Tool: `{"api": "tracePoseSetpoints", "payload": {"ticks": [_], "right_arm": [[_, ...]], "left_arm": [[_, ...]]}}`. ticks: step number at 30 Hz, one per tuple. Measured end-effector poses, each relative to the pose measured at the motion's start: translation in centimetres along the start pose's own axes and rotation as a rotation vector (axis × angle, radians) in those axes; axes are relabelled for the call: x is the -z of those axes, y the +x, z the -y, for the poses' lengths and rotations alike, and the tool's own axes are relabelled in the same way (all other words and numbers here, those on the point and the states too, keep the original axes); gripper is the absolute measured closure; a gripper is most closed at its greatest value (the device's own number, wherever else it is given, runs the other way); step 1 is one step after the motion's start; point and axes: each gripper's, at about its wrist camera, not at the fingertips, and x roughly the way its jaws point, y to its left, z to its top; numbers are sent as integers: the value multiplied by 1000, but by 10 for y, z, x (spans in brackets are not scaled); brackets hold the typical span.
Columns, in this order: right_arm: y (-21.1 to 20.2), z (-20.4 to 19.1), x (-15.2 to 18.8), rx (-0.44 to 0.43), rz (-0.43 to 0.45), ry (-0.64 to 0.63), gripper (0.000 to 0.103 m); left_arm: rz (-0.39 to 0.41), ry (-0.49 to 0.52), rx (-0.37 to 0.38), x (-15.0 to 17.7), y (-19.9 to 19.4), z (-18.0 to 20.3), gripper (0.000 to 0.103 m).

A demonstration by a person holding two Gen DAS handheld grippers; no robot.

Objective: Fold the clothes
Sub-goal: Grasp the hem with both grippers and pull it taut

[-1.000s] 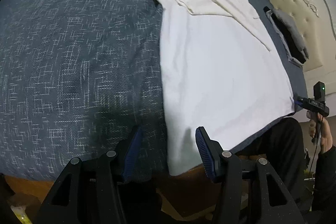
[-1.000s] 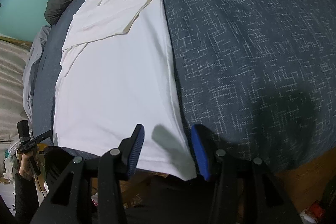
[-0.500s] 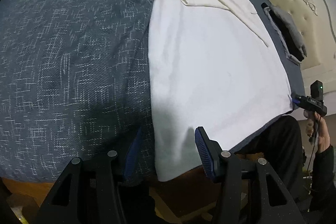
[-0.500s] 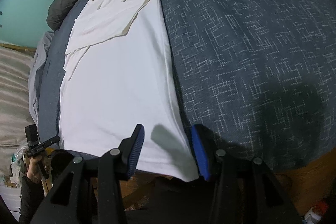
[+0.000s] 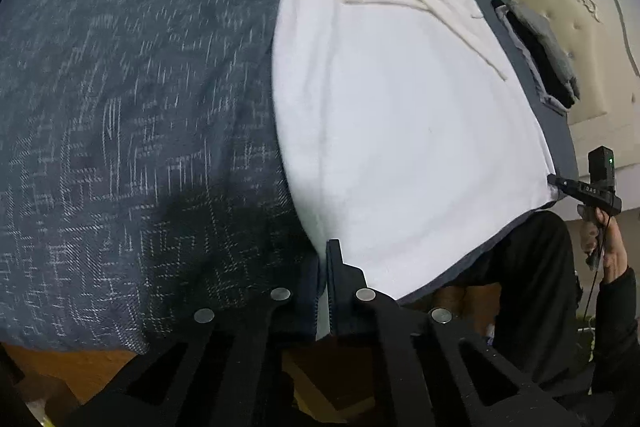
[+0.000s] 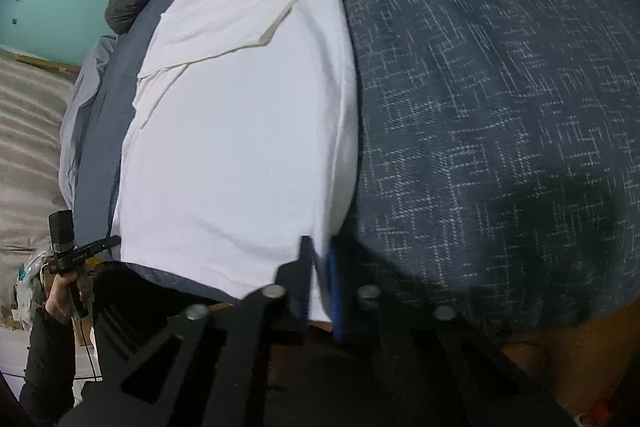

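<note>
Two hand-held grippers are at work on one garment, and the scene runs from the bed (image 5: 120, 107) down to the pinch points. Its dark blue cover with a pale woven pattern fills most of both wrist views; a cream tufted headboard (image 5: 568, 11) shows at the far side in the left wrist view.

Spread flat along the bed, hem at the near edge, lies the white long-sleeved top (image 5: 400, 131). Both sleeves (image 6: 240, 15) are already crossed over the chest at the far end, so the side folds look finished and the lengthwise fold looks like the step in hand.

At one bottom corner of the hem, the left hand-held gripper (image 5: 324, 267) has its jaws clamped narrow on the white cloth. At the opposite corner, the right hand-held gripper (image 6: 320, 267) is likewise pinched tight on the hem, a strip of white fabric showing between its dark jaw and blue pad (image 6: 334, 291). Each tool also appears small at the edge of the other's view, held in the person's hand (image 5: 600, 235).

Judging from this, the next move calls for lifting both corners together, keeping the hem taut and level, and carrying it toward the collar so the edges meet squarely; uneven lift would skew the fold
</note>
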Motion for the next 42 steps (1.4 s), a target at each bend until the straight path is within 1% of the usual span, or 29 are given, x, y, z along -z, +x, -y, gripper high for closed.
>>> {"api": "tracePoseSetpoints", "payload": {"ticks": [3, 8, 12, 18, 24, 32, 42], "right_arm": [[-7, -5, -1, -24, 26, -6, 100], [-35, -23, -9, -55, 96, -42, 100], [-53, -40, -16, -67, 139, -75, 101], [-67, -61, -19, -85, 177, -119, 101], [-74, -66, -17, -92, 202, -132, 101], [-95, -68, -7, -116, 239, -159, 101], [-113, -76, 16, -154, 262, -191, 101]], "left_arm": [[33, 23, 2, -5, -12, 8, 100], [87, 50, 6, -15, -39, 18, 100], [129, 80, 6, -15, -64, 21, 100], [173, 123, 4, -22, -77, 40, 101], [197, 148, -3, -16, -94, 44, 101], [224, 172, -3, -7, -113, 52, 101], [253, 199, -8, 14, -139, 57, 101]]}}
